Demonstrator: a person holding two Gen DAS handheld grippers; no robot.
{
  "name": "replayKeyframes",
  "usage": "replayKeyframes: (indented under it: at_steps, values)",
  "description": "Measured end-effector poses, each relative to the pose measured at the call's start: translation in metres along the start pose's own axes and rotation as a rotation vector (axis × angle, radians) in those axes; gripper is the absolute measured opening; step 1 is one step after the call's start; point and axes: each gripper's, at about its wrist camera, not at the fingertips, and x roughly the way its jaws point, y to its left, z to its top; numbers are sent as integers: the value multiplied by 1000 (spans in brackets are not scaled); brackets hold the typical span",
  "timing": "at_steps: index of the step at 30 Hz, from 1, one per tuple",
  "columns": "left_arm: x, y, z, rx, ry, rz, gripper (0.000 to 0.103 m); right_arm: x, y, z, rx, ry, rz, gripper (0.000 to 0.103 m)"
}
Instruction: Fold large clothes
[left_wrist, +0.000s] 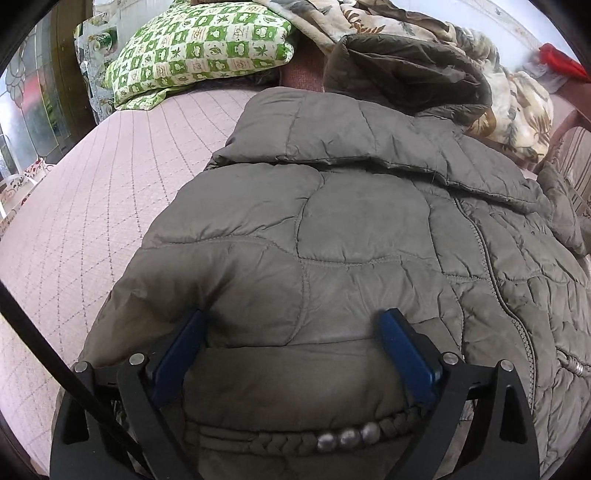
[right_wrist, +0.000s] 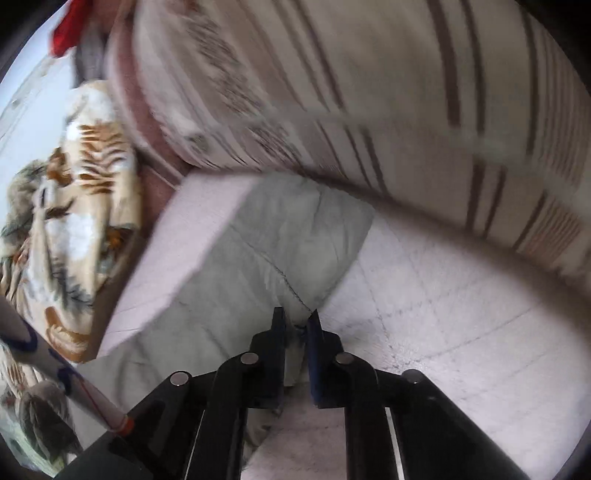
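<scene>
Where left shows hood (left_wrist: 406, 70), right tongs (right_wrist: 297, 325) pinching sleeve (right_wrist: 280, 240)

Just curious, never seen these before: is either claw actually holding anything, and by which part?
The right claw is shut on the jacket's sleeve, pinching its near end. The left claw stands open over the jacket, gripping nothing.

Olive-grey quilted puffer jacket (left_wrist: 351, 229) on a pale pink bed cover (left_wrist: 110, 206) stitched in a grey grid.
At the cover's far edge, a green-and-cream checked leaf-print pillow (left_wrist: 199, 48); beside it a cream, tan and grey leaf-patterned blanket (left_wrist: 517, 107). Blue gripper pads (left_wrist: 402, 354).
</scene>
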Motion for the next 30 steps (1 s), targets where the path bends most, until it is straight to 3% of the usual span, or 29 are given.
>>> replayKeyframes:
  at_steps: [6, 10, 13, 17, 22, 27, 30]
  values:
    - [-24, 4, -1, -16, -34, -27, 95, -84, 69, -6, -195, -117, -18, 9]
    - [-59, 23, 6, -53, -98, -47, 95, -145, 133, -37, -341, -170, 22, 9]
    - [-84, 46, 9, -68, -181, 21, 95, -182, 188, -76, -478, -193, 77, 9]
    - [-102, 77, 16, -103, -245, 119, 95, -217, 259, -150, -651, -190, 165, 9]
    - [-113, 123, 24, -207, -292, 208, 95, -223, 323, -256, -822, -110, 281, 9]
    - [-111, 158, 23, -290, -287, 261, 95, -191, 368, -368, -961, 32, 356, 8]
    - [-108, 174, 23, -343, -267, 254, 95, -157, 379, -424, -1022, 123, 346, 8]
